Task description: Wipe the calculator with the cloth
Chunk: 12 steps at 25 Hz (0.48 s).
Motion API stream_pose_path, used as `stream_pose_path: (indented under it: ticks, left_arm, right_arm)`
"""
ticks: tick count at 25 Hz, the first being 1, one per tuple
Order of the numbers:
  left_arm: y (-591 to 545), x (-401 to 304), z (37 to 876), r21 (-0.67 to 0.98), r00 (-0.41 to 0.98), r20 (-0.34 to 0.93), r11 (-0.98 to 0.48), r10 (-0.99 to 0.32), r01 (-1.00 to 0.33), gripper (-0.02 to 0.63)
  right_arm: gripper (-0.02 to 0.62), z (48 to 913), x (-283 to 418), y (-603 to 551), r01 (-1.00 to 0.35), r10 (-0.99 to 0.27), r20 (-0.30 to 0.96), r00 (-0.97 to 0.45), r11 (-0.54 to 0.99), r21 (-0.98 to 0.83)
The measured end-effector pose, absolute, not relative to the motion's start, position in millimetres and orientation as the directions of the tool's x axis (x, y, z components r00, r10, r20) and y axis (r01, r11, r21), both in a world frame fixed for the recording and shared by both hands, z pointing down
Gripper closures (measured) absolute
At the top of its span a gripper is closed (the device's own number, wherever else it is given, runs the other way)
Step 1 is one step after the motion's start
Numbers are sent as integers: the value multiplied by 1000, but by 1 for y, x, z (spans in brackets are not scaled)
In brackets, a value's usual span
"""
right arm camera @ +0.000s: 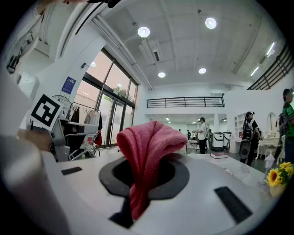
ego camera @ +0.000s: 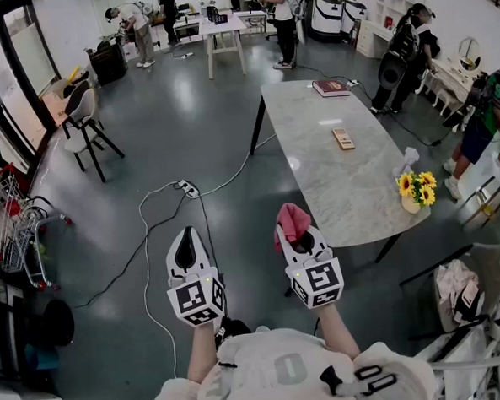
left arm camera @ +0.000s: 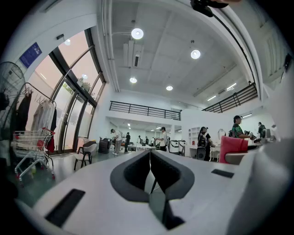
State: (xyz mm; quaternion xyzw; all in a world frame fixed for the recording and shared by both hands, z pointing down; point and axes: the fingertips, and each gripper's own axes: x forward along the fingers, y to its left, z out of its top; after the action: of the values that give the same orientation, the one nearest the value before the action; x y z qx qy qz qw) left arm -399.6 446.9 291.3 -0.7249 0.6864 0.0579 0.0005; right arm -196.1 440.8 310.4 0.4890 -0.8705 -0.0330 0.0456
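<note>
A pink cloth [ego camera: 293, 219] [right arm camera: 147, 142] hangs bunched from my right gripper [ego camera: 292, 231] [right arm camera: 146, 170], whose jaws are shut on it. My left gripper [ego camera: 185, 239] [left arm camera: 150, 160] is held level beside it, jaws shut with nothing between them. Both grippers hover over the dark floor, short of the near end of a long marble table [ego camera: 334, 190]. A small flat rectangular thing that looks like the calculator [ego camera: 342, 138] lies on the table's middle, well beyond both grippers.
A dark red book [ego camera: 330, 87] [right arm camera: 219, 155] lies at the table's far end. A vase of sunflowers [ego camera: 417, 189] [right arm camera: 275, 176] stands at its near right edge. A cable with a power strip [ego camera: 187, 189] crosses the floor. A shopping cart [ego camera: 10, 218], a chair [ego camera: 85, 120] and people [ego camera: 410, 54] stand around.
</note>
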Motion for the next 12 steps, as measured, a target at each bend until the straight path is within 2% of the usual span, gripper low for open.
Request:
stream_pose_path:
  ticks: [12]
  left_arm:
    - [468,-406,297,92,25,-62,-30,-998,-995,584]
  right_arm:
    - [541,313,-202,463,-824,-831,37,-555,555,112]
